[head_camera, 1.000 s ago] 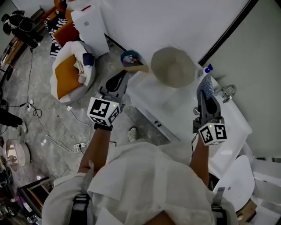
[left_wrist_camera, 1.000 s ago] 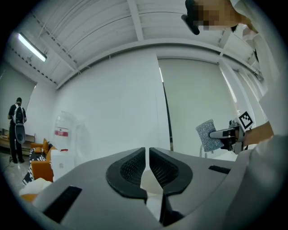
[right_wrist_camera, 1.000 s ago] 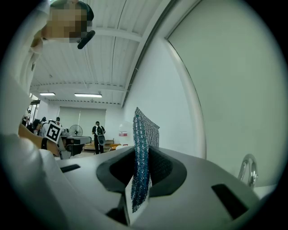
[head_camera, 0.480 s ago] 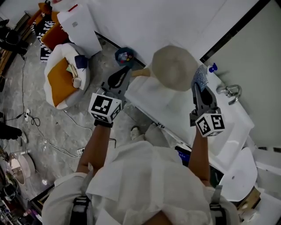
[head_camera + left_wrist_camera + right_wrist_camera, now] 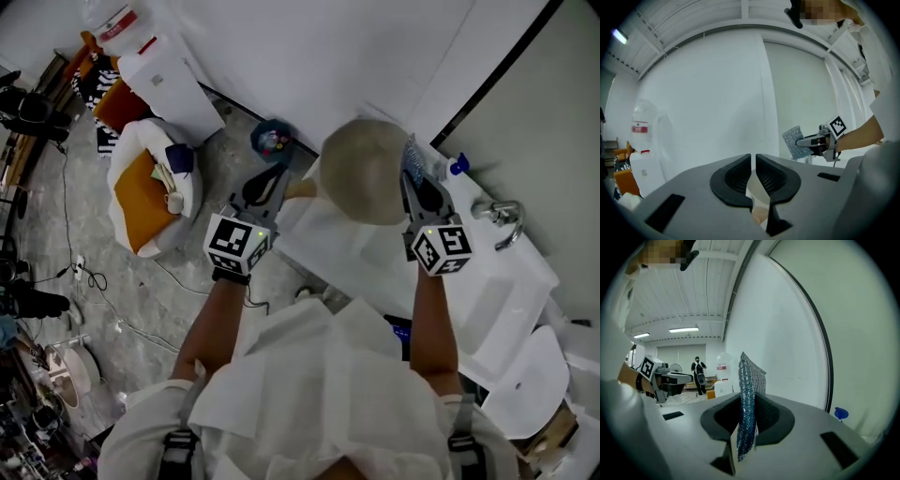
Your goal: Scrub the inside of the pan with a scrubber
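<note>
A: What is lying under everything?

B: The white surface (image 5: 328, 234) is stretching out below and ahead of both claws, with a faucet (image 5: 506, 223) sitting off to the right claw's right. The pan (image 5: 361, 169) is hanging over its far edge, apparently lifted, between the two claws.

A: Who is holding it?

B: The left claw (image 5: 281, 180) is clamping the pan's handle (image 5: 302, 190). Its jaws are standing almost together, pinching a pale strip of handle. The right claw (image 5: 414, 187) is gripping the scrubber (image 5: 411, 155), a flat mesh pad sticking out past its tips.

A: Which way is the pan lying from that scrubber?

B: Just to the right claw's left. The pan's long axis is running from the left claw, along the handle, across toward the right claw, so the right claw is sitting nearer the bowl.

A: Is the pad touching yet?

B: It is showing right at the rim, but I cannot tell whether it is making contact. I'm also failing to make out whether the round face turned upward is the inside or the underside, and neither gripper view is showing the bowl.
</note>
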`<action>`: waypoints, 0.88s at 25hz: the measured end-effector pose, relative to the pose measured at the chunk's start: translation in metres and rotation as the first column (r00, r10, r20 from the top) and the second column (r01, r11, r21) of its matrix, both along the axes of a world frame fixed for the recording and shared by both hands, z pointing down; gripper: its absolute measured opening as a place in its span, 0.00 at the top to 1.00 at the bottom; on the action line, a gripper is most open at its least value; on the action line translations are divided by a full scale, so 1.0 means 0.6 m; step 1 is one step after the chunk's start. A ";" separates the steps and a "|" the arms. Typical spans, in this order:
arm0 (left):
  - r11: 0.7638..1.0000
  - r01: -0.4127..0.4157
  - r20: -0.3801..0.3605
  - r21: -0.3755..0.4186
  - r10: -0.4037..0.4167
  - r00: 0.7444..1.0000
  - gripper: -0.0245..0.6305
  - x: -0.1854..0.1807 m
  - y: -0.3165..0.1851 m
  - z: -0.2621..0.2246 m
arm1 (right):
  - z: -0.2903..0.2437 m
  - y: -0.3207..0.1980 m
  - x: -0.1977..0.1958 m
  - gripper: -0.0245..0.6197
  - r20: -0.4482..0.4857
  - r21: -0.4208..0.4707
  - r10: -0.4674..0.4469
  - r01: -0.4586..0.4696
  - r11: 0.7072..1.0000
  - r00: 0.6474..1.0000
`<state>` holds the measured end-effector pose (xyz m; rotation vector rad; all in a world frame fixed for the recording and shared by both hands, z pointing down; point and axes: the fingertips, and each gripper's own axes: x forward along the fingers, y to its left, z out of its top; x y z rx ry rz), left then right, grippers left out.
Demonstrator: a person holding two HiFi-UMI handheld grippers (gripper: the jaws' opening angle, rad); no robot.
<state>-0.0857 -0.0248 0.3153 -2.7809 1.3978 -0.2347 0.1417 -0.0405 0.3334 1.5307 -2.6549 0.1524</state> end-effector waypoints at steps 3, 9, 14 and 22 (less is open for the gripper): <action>1.000 -0.025 0.032 -0.012 0.025 0.999 0.90 0.024 -0.025 0.018 | 0.025 -0.035 0.003 0.88 -0.013 -0.012 -0.002 0.002 1.000 1.000; 0.995 -0.062 0.058 -0.083 0.067 0.996 0.88 0.056 -0.066 0.070 | 0.090 -0.101 0.009 0.88 -0.051 -0.092 0.001 -0.006 0.996 0.999; 0.986 -0.084 0.048 -0.146 0.092 0.995 0.84 0.064 -0.104 0.114 | 0.147 -0.154 0.006 0.88 -0.092 -0.168 0.015 -0.030 0.985 0.996; 0.958 -0.161 0.097 -0.238 0.189 0.977 0.74 0.083 -0.136 0.170 | 0.272 -0.225 -0.011 0.88 -0.225 -0.320 0.023 -0.097 0.943 0.974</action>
